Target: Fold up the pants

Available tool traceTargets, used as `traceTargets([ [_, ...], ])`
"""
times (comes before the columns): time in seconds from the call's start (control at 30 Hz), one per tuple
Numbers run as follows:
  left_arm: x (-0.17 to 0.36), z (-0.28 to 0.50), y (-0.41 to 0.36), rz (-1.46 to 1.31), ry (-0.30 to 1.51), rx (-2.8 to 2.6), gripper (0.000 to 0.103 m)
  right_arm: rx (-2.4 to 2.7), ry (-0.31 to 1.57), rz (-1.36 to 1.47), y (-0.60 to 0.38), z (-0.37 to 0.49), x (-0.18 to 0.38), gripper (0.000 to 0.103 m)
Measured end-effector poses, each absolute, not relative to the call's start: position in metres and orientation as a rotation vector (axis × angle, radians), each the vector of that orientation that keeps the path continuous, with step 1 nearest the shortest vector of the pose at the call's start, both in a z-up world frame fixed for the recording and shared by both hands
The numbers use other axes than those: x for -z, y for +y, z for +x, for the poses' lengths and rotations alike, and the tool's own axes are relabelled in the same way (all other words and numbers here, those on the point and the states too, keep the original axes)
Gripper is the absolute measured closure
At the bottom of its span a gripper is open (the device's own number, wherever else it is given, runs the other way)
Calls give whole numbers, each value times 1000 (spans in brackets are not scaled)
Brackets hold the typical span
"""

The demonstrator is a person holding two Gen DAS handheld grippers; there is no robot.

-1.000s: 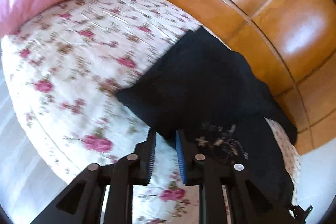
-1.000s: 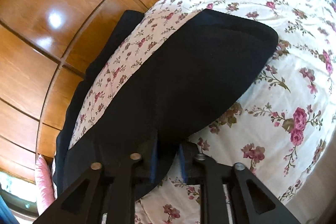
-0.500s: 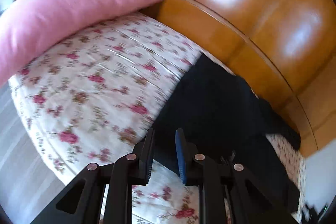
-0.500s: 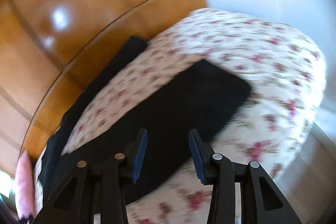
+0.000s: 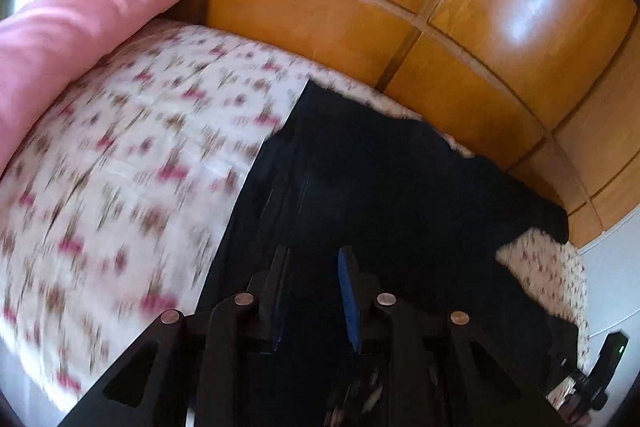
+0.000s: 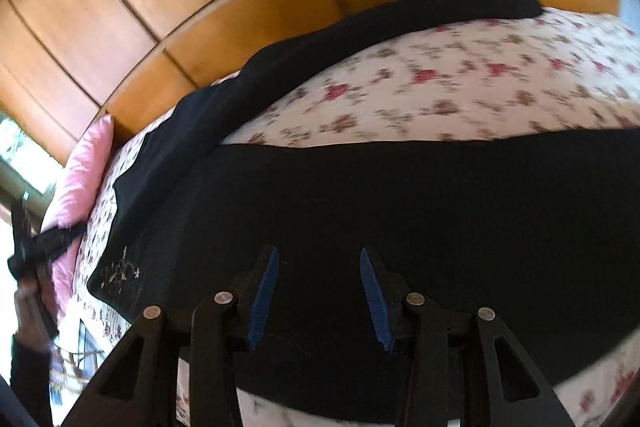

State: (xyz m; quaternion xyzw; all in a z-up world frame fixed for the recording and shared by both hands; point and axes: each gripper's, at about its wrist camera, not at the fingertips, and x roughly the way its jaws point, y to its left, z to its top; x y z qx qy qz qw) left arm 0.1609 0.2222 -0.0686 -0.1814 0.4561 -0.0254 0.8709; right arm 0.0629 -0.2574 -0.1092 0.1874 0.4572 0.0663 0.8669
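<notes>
Flat on floral bedspread (image 6: 460, 83), black pants (image 6: 400, 211)

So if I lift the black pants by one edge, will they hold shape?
Probably not: the black pants lie limp, following the floral bedspread. They will likely droop and drag. One leg trails by the wooden wall, so it may snag.

left tongs (image 5: 312, 291) opening, right tongs (image 6: 318, 291) parted
</notes>
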Motion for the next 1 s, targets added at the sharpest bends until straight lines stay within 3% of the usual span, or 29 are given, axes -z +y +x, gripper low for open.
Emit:
traceTargets([
  [0.23,76,279,231,-361,1038,52,68,-151,980,377,-246,97,112,55],
  [0.4,101,348,240,-385,1128,56,67,-129,1001,400,-247,112,120,52],
  [0.83,135,425,228,-324,1192,0,68,-89,1012,440,-257,118,128,51],
  [0.87,135,426,223,-300,1190,-4,70,-88,1011,440,-257,118,128,51],
  [0.97,126,426,205,-182,1171,-9,97,-87,1011,442,-256,118,128,51],
  [1.0,120,424,202,-168,1157,-3,97,-87,1010,439,-256,118,128,51],
])
